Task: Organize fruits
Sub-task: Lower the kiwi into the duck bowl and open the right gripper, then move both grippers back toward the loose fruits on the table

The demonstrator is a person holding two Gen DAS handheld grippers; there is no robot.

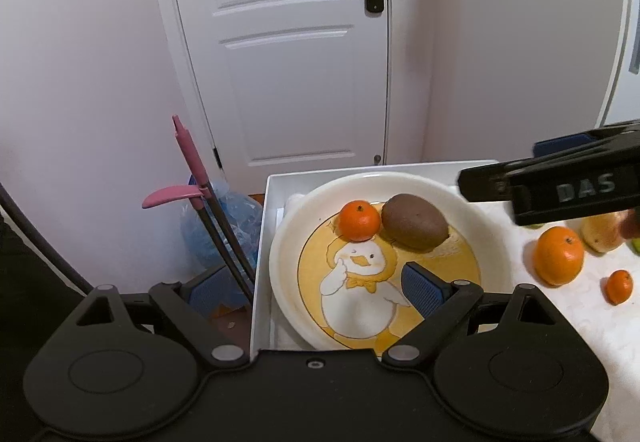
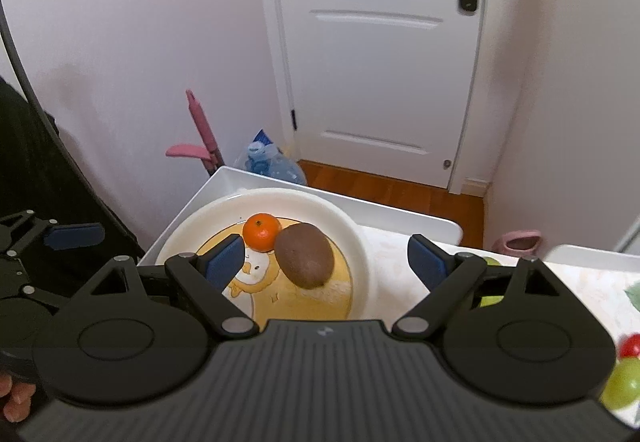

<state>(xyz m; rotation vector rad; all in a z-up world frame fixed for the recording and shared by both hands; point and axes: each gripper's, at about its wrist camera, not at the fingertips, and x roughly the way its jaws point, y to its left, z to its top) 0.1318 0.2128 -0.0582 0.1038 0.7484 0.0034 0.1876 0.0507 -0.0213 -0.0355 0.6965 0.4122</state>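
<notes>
A white plate (image 1: 280, 254) with a duck picture holds a small tangerine (image 1: 359, 220) and a brown kiwi (image 1: 414, 228) side by side. My left gripper (image 1: 314, 290) hovers open over the plate's near half, with nothing between its pads. In the right wrist view the same plate (image 2: 360, 242), tangerine (image 2: 262, 232) and kiwi (image 2: 304, 260) lie below my right gripper (image 2: 326, 262). It is wide open and its pads touch nothing. One of its black fingers (image 1: 560, 186) reaches in from the right in the left wrist view.
The plate sits in a white tray (image 1: 260, 262) at the table's left end. On the tabletop to the right lie an orange (image 1: 560, 256), a small tangerine (image 1: 619, 286), a yellowish fruit (image 1: 604, 234) and green fruit (image 2: 622, 386). A water bottle (image 2: 272, 162) stands on the floor.
</notes>
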